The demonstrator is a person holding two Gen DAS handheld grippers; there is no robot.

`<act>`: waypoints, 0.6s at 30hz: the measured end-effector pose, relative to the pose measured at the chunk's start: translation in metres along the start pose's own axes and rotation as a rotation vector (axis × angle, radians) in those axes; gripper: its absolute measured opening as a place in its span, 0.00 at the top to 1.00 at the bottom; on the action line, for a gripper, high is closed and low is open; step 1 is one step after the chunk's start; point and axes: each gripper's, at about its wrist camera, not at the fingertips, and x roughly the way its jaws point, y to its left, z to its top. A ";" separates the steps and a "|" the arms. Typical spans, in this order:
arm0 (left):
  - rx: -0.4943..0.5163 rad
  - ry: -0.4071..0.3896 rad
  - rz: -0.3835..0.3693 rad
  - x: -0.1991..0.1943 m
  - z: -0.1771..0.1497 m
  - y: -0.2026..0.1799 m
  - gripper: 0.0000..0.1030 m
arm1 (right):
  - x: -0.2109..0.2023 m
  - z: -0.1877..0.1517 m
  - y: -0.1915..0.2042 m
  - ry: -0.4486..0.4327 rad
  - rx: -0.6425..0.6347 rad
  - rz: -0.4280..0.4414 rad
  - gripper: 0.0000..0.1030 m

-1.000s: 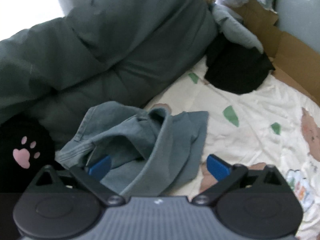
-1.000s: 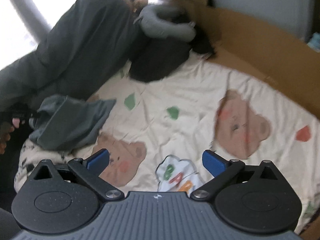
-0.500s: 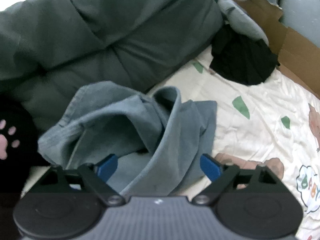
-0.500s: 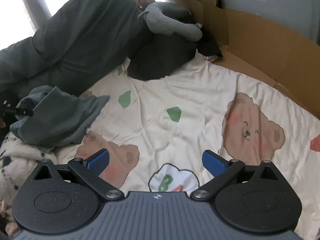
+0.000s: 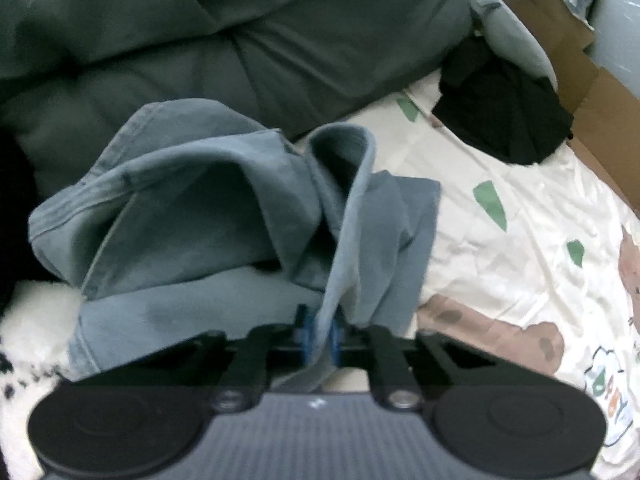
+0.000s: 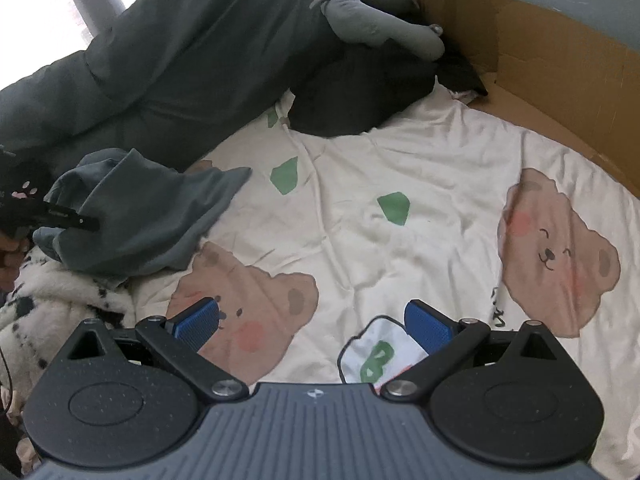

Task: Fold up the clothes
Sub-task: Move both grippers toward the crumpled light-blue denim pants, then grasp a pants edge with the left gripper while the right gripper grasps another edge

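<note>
A crumpled grey-blue garment (image 5: 224, 216) lies on the left of a cream bedsheet (image 5: 520, 264) printed with bears. My left gripper (image 5: 320, 336) is shut on a fold of that garment, which rises up between its blue pads. In the right wrist view the same grey-blue garment (image 6: 136, 212) sits at the left, with the left gripper's black finger (image 6: 68, 216) at its near edge. My right gripper (image 6: 314, 322) hangs open over the bedsheet (image 6: 420, 184) above a bear print, with nothing between its fingers.
A dark green duvet (image 5: 200, 28) is heaped along the back. A black garment (image 5: 504, 116) and a grey plush toy (image 6: 376, 28) lie at the far end. Brown cardboard (image 6: 560, 60) walls the right side. A white spotted fleece (image 6: 60, 308) lies at the near left.
My left gripper sank onto the grey-blue garment and its jaws went from wide open to shut on a fold. My right gripper came down closer to the sheet, still open.
</note>
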 end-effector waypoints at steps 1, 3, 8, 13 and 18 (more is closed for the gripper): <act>0.002 0.000 0.001 -0.002 0.000 -0.003 0.93 | 0.003 0.002 0.001 -0.004 0.006 0.004 0.01; -0.003 0.001 -0.008 -0.006 0.000 -0.008 0.95 | 0.007 0.004 0.003 -0.008 0.017 0.021 0.01; 0.016 -0.002 -0.059 -0.021 -0.002 -0.025 0.96 | 0.012 0.009 0.014 -0.030 0.026 0.097 0.01; 0.032 -0.001 -0.106 -0.027 -0.004 -0.043 0.96 | 0.027 0.012 0.025 -0.039 0.055 0.185 0.01; 0.014 -0.007 -0.144 -0.030 -0.009 -0.052 0.96 | 0.042 0.016 0.040 -0.035 0.070 0.230 0.01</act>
